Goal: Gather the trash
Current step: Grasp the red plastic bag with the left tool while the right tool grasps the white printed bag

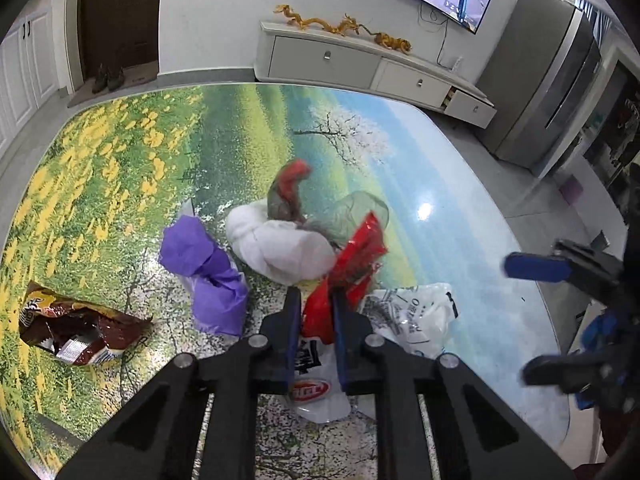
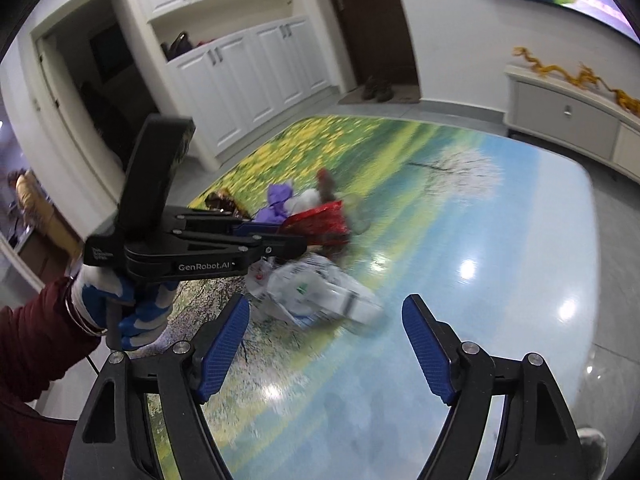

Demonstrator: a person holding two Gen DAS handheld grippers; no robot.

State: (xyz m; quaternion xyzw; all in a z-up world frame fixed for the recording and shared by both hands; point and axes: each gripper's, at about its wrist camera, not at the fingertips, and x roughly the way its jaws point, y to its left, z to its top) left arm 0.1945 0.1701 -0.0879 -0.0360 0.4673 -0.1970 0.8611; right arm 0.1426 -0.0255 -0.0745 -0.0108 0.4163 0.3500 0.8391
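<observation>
My left gripper (image 1: 316, 300) is shut on a red foil wrapper (image 1: 356, 256), just above the table (image 1: 120, 184). Under it lies a white printed plastic bag (image 1: 412, 316). Beside it are crumpled purple paper (image 1: 208, 268), a white wad (image 1: 280, 244), a red-and-clear bag (image 1: 296, 188) and a brown snack wrapper (image 1: 76, 328) at the left. My right gripper (image 2: 326, 324) is open and empty, above the table, close to the white bag (image 2: 316, 288). In the right wrist view the left gripper (image 2: 280, 236) holds the red wrapper (image 2: 320, 220).
The table has a glossy landscape print, with its right edge (image 1: 532, 256) near the pile. A white TV cabinet (image 1: 360, 68) stands beyond the far edge, white cupboards (image 2: 248, 72) at the left. My right gripper (image 1: 528, 312) shows at the left wrist view's right side.
</observation>
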